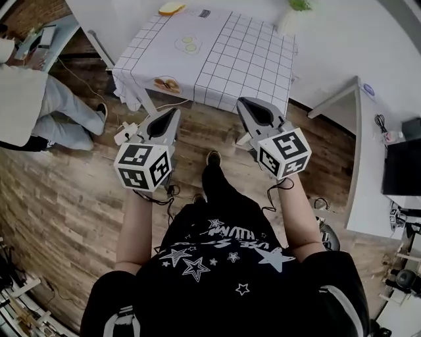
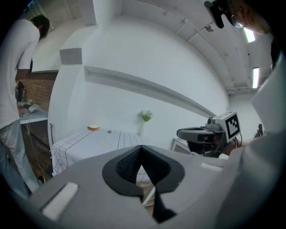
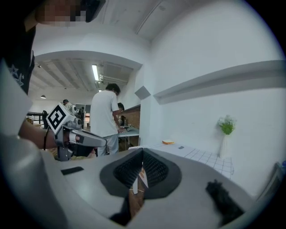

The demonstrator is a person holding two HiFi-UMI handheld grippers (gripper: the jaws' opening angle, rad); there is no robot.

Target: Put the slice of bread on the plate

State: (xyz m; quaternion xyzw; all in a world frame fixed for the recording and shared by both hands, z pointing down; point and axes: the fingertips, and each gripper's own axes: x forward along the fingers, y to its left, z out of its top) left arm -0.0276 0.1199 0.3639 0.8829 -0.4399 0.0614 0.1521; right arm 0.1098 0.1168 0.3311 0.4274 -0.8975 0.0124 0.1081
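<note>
The slice of bread lies at the far left corner of a table with a white checked cloth. It also shows small in the left gripper view and the right gripper view. Near the table's front left edge lies a round plate-like thing with something brown on it; I cannot make it out clearly. My left gripper and right gripper are held side by side over the wooden floor, short of the table. Both are shut with nothing between the jaws, left and right.
A pale yellow item lies mid-table. A vase with a green plant stands at the far right corner. A person in white stands at a bench to the left. A white desk runs along the right.
</note>
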